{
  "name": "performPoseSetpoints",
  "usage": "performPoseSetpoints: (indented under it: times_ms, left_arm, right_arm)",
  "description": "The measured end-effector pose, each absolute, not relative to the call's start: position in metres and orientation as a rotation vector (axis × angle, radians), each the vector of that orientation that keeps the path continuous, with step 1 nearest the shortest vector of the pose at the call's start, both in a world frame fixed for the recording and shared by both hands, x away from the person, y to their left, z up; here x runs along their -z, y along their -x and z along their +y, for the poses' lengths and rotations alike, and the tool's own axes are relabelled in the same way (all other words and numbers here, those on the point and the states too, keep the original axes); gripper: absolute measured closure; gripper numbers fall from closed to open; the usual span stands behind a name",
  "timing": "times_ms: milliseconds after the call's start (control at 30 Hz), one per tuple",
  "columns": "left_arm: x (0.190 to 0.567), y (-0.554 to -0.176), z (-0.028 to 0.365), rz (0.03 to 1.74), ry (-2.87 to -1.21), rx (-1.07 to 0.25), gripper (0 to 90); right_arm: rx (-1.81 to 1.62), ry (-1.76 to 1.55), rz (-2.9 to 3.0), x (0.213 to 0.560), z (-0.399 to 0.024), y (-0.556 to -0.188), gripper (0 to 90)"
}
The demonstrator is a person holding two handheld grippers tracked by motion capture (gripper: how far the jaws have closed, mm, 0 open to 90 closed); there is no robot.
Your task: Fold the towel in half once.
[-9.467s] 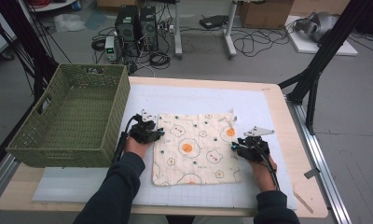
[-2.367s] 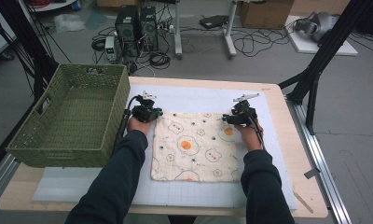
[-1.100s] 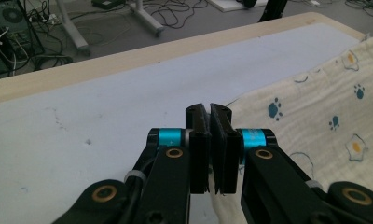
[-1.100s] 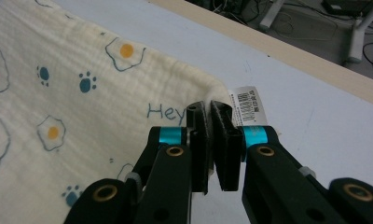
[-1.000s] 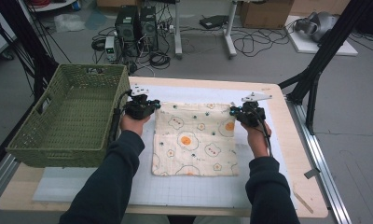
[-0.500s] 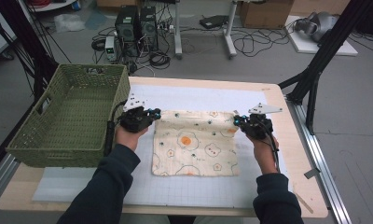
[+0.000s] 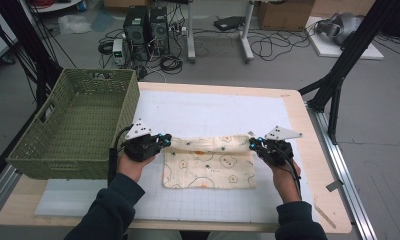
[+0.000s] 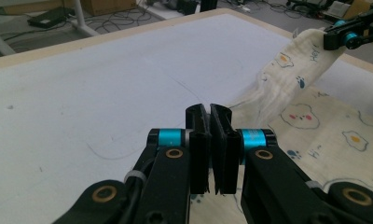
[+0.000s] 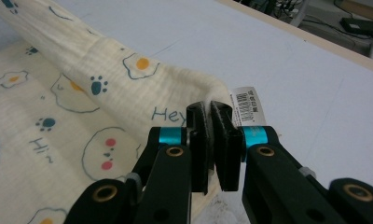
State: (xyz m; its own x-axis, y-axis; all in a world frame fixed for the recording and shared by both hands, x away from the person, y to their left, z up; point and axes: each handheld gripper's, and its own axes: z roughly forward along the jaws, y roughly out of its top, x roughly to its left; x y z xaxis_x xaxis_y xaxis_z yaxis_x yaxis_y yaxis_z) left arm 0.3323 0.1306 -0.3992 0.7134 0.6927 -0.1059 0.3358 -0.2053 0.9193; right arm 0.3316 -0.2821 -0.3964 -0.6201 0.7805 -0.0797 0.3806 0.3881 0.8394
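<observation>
Cloth's (image 7: 208,162) far edge now folded nearer, corners hidden in claws.

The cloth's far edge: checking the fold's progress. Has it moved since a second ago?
Yes. The cloth's far edge has come toward the person, away from the green basket's far end, over the cloth.

Left tool (image 7: 164,140) held in left hand (image 7: 133,162), forearm in dark sleeve entering from bottom left, angled up and slightly right. Tool tips point right, toward right tool. Jaws closed, pads nearly together in left gripper view (image 8: 211,149). Grey three-cornered plate on top, cable trailing back along wrist.

Right tool (image 7: 252,144) held in right hand (image 7: 284,172), forearm entering from bottom right, angled up and slightly left. Tips point left. Jaws closed in right gripper view (image 9: 211,147). Plate on top. Both tools well apart, roughly level.
</observation>
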Motion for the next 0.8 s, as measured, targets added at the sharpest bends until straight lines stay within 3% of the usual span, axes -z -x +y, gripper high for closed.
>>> performPoseSetpoints:
  times_ms: [800]
  left_arm:
    - [0.424, -0.296, 0.143, 0.758, -1.861, -0.315, 85.8]
  right_arm:
    - [-1.147, -0.996, 2.243, 0.417, -0.292, -0.293, 85.7]
